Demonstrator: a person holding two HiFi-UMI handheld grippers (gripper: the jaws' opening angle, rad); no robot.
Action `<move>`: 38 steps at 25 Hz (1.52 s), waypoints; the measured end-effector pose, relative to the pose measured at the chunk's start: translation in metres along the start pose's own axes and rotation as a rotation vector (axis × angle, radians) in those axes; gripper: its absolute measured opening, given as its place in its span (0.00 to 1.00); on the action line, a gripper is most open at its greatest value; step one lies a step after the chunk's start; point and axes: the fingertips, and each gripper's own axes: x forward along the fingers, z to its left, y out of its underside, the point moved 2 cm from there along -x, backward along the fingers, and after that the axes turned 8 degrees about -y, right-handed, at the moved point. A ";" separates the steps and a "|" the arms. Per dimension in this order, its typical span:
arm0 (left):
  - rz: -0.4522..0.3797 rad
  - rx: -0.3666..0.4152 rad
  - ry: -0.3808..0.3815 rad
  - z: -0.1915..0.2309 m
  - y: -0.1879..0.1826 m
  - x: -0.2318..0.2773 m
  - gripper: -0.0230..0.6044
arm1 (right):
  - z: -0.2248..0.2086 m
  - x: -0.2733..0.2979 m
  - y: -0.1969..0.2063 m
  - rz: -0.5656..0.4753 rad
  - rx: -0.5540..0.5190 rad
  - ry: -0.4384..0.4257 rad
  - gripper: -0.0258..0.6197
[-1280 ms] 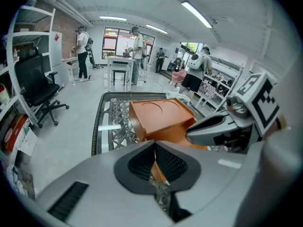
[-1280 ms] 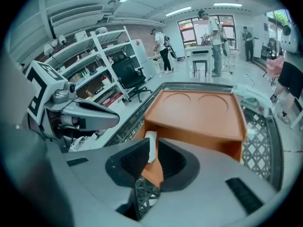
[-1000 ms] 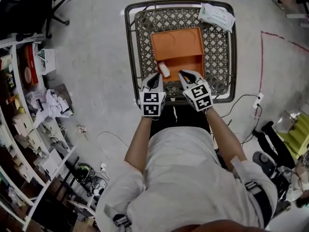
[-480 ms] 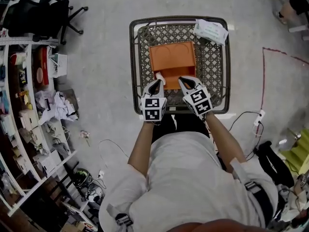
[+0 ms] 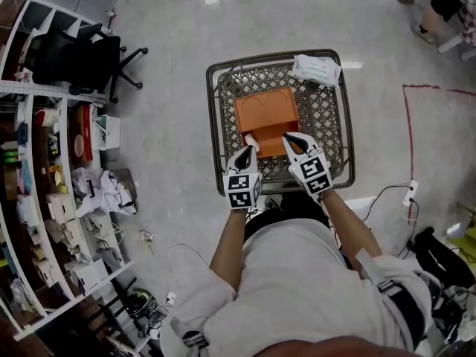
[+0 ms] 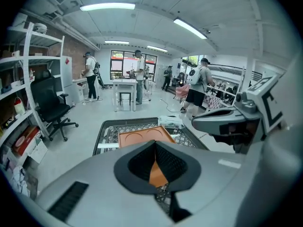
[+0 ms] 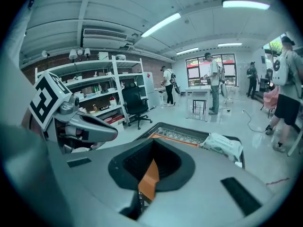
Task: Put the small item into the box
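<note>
While the orange rectangular box [image 5: 265, 106] is sitting in the dark wire-mesh basket [image 5: 329, 129], the left gripper [image 5: 248, 150] and right gripper [image 5: 290, 139] are pointing at its six o'clock edge, fingers pressed together, empty.

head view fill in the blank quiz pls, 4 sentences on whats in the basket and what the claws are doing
1. The box in the wire basket is coloured ____.
2. The white packet lies at the basket's far ____ corner.
3. The small white item lies nearest the ____ claw.
4. The box's near edge is gripped by ____ claws: the left claw and the right claw.

Missing words: orange; right; left; two
</note>
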 end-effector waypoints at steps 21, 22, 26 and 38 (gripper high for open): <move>-0.434 -0.009 0.065 0.007 -0.028 -0.190 0.05 | 0.152 -0.149 -0.072 -0.380 -0.143 0.256 0.05; -0.457 -0.008 0.062 0.008 -0.028 -0.196 0.05 | 0.158 -0.158 -0.075 -0.394 -0.154 0.269 0.04; -0.522 0.012 0.078 -0.004 -0.032 -0.220 0.05 | 0.171 -0.194 -0.081 -0.440 -0.186 0.324 0.05; -0.575 0.040 0.130 -0.031 -0.053 -0.255 0.05 | 0.199 -0.230 -0.110 -0.469 -0.225 0.348 0.04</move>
